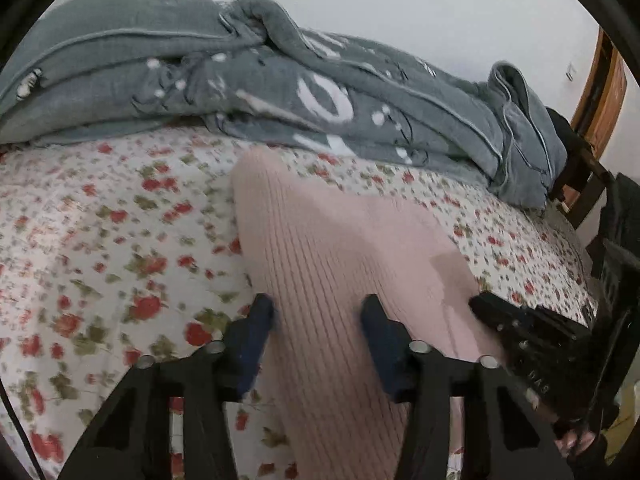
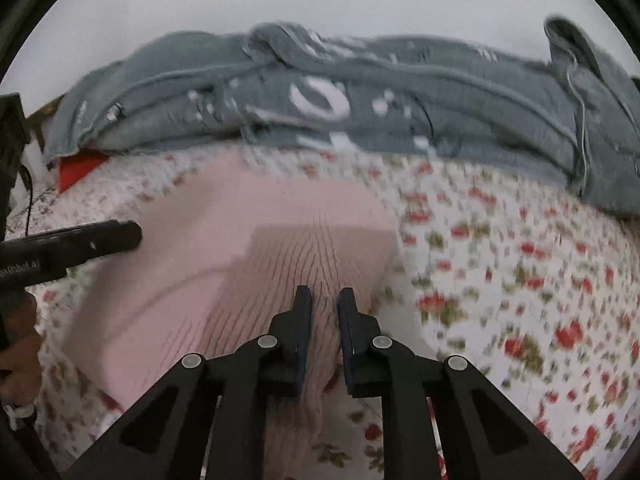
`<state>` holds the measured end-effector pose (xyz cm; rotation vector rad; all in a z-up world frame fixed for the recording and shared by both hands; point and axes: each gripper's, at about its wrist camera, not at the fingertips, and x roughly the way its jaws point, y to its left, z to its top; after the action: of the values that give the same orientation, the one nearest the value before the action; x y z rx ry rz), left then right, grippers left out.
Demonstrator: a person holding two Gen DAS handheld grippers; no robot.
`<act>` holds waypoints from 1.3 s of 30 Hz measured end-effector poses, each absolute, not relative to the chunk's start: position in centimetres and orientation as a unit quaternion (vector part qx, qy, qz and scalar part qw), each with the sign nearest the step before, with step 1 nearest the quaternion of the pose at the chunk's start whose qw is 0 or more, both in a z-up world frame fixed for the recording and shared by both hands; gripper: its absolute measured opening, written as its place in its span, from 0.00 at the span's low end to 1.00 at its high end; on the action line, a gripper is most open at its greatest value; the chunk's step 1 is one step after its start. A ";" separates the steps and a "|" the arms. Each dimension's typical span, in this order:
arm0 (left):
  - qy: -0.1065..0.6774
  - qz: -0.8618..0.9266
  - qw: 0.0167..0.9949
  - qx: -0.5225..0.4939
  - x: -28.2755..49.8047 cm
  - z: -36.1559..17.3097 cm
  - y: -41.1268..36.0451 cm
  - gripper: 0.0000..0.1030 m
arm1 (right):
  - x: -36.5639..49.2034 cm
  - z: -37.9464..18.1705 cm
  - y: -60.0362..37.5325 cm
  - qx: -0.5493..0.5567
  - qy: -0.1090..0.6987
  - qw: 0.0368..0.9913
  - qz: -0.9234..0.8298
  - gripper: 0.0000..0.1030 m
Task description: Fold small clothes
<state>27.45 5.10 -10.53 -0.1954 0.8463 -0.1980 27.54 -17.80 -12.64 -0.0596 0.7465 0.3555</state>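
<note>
Black hand-held gripper (image 2: 324, 300) with blue pads (image 2: 304, 320), silver screws.

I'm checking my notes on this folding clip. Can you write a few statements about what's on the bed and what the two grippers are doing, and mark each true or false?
1. The pink ribbed garment lies on a floral bedsheet. True.
2. The right gripper pinches a gathered ridge of the pink knit. True.
3. The left gripper is clamped fully shut. False: its jaws stand apart, with the pink fabric running between them.
4. The grey blanket covers the pink garment. False: it is bunched along the far side of the bed, beyond the garment.
</note>
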 end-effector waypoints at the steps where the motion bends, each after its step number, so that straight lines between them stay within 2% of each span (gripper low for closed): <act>1: 0.405 -0.093 0.906 -0.084 27.4 -10.7 4.9 0.42 | 27.5 -12.7 -18.0 -0.023 0.364 0.915 0.175 0.13; 6: 0.407 -0.092 0.906 -0.076 28.0 -10.1 5.0 0.42 | 28.1 -11.6 -18.2 -0.023 0.374 0.908 0.184 0.18; 8: 0.408 -0.089 0.905 -0.076 28.6 -10.1 5.3 0.42 | 28.4 -10.9 -18.3 -0.017 0.368 0.911 0.188 0.31; 10: 0.408 -0.085 0.906 -0.079 29.1 -10.3 5.5 0.42 | 29.0 -10.5 -18.4 -0.008 0.365 0.913 0.184 0.35; 21: 0.405 -0.074 0.910 -0.057 28.8 -10.7 4.9 0.44 | 29.9 -11.9 -18.2 0.003 0.382 0.906 0.179 0.37; 25: 0.412 -0.080 0.905 -0.076 28.2 -10.9 5.7 0.53 | 29.4 -11.5 -18.6 0.015 0.384 0.906 0.179 0.49; 39: 0.412 -0.104 0.898 -0.116 24.7 -11.1 6.9 0.55 | 26.4 -12.7 -19.6 0.061 0.405 0.892 0.193 0.50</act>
<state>24.66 6.94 -11.11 -0.2403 0.8536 -0.2152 26.44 -19.61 -12.73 0.1261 0.8408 0.3999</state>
